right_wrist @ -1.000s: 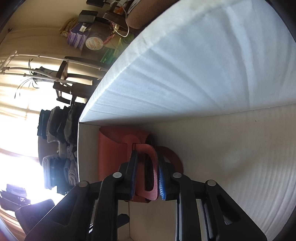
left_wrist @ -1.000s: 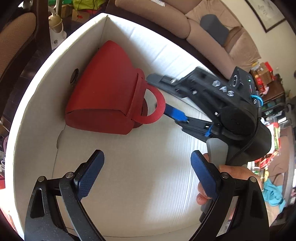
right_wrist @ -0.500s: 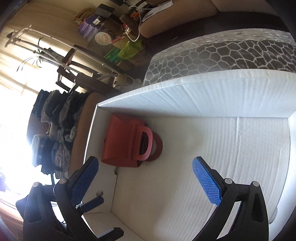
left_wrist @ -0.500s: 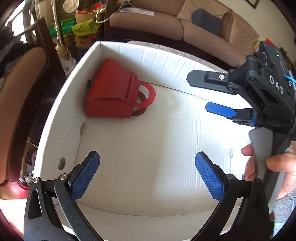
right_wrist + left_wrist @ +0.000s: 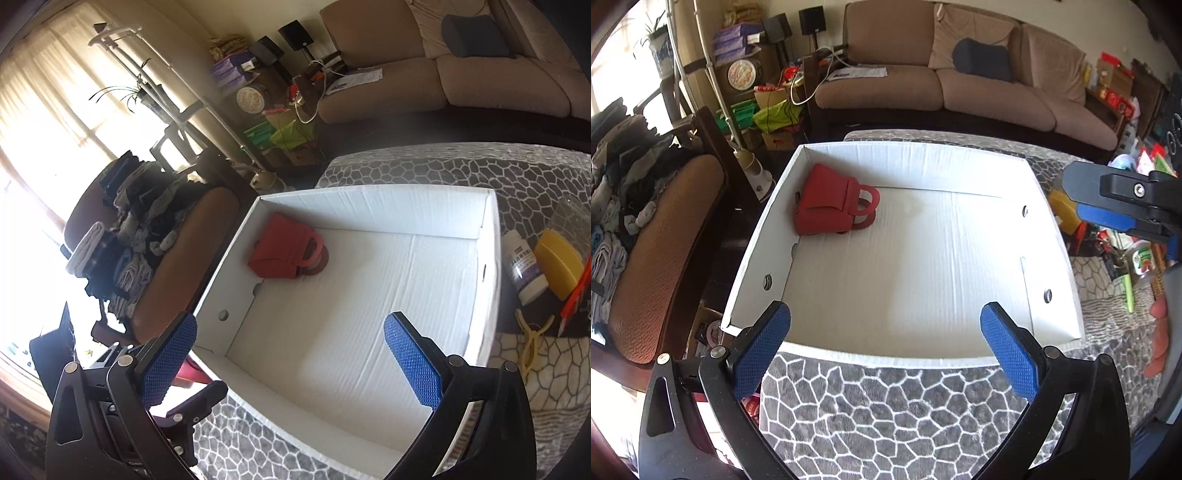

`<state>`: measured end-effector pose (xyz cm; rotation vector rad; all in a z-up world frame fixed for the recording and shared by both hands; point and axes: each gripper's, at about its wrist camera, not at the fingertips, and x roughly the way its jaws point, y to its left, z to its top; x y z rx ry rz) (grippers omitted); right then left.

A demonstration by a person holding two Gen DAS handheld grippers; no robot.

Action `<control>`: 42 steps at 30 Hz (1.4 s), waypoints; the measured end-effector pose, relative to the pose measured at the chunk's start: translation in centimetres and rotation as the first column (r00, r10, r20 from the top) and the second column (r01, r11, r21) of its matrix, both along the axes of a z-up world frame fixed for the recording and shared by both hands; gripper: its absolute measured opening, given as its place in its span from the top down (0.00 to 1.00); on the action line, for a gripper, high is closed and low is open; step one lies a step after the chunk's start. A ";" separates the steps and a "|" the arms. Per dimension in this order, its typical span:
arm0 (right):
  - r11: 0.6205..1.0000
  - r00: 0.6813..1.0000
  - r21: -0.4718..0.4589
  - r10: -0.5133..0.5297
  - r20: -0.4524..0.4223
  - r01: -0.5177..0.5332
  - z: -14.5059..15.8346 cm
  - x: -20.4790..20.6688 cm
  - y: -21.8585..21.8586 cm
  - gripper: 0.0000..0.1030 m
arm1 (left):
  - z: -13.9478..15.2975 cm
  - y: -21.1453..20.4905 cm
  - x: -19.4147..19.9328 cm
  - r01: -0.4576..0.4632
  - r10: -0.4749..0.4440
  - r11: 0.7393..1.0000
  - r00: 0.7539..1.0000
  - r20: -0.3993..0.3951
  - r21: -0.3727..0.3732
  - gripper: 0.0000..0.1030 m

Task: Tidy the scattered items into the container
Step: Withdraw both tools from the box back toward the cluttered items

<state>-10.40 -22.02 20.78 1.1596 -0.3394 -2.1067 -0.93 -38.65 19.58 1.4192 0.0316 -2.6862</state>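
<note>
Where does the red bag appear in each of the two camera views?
Left wrist view: the red bag lies in the far left corner of the white box, upper left of centre.
Right wrist view: the red bag sits near the picture's centre, in that corner.
Shared landmark: the brown sofa behind the box.

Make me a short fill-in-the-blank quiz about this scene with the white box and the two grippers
1. The only item inside the white box is a ____ handbag.
2. Both the left gripper and the right gripper have their jaws ____.
3. The white bottle and yellow case lie ____ the box.

Missing words: red; open; outside
</note>
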 end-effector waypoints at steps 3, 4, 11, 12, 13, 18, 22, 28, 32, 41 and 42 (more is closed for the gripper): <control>1.000 1.000 -0.009 -0.016 -0.004 0.016 1.0 2.9 2.5 0.00 | 1.4 1.4 2.5 0.000 0.000 1.000 1.000 -0.022 -0.008 0.00; 1.000 1.000 -0.013 -0.021 -0.008 0.021 1.3 3.8 3.3 0.00 | 1.9 1.9 3.3 0.000 0.000 1.000 1.000 -0.029 -0.005 0.00; 0.995 0.993 0.068 -0.071 -0.096 0.078 3.3 10.6 8.5 0.00 | 4.0 5.8 8.2 0.016 -0.016 1.000 0.997 -0.075 -0.007 0.00; 0.993 0.989 0.079 -0.080 -0.124 0.090 3.7 11.8 9.4 0.00 | 4.1 6.4 8.7 0.022 -0.022 1.000 0.997 -0.080 -0.004 0.00; 0.991 0.986 0.088 -0.086 -0.146 0.100 3.9 12.8 10.3 0.00 | 4.2 7.1 9.2 0.028 -0.028 1.000 0.996 -0.086 0.000 0.00; 0.981 0.973 0.139 -0.108 -0.205 0.138 3.4 17.1 14.6 0.00 | 3.8 10.8 11.2 0.077 -0.072 0.996 0.991 -0.117 0.038 0.00; 0.973 0.970 0.175 -0.113 -0.213 0.152 1.7 19.1 18.5 0.00 | 2.3 14.2 11.8 0.156 -0.142 0.983 0.980 -0.141 0.099 0.00; 0.967 0.966 0.120 -0.203 -0.157 0.223 -1.4 19.9 24.8 0.00 | -0.5 19.5 11.1 0.228 -0.212 0.966 0.968 -0.136 0.119 0.00; 0.958 0.959 0.069 -0.271 -0.076 0.277 -3.7 19.2 28.6 0.00 | -2.5 22.5 9.9 0.289 -0.267 0.941 0.954 -0.140 0.177 0.00; 0.921 0.922 0.050 -0.387 0.007 0.386 -8.7 16.6 34.3 0.00 | -7.6 28.5 6.1 0.358 -0.351 0.916 0.934 -0.069 0.182 0.00; 0.917 0.918 0.051 -0.395 0.011 0.394 -9.2 16.2 34.6 0.00 | -8.1 28.9 5.5 0.359 -0.353 0.915 0.933 -0.063 0.184 0.00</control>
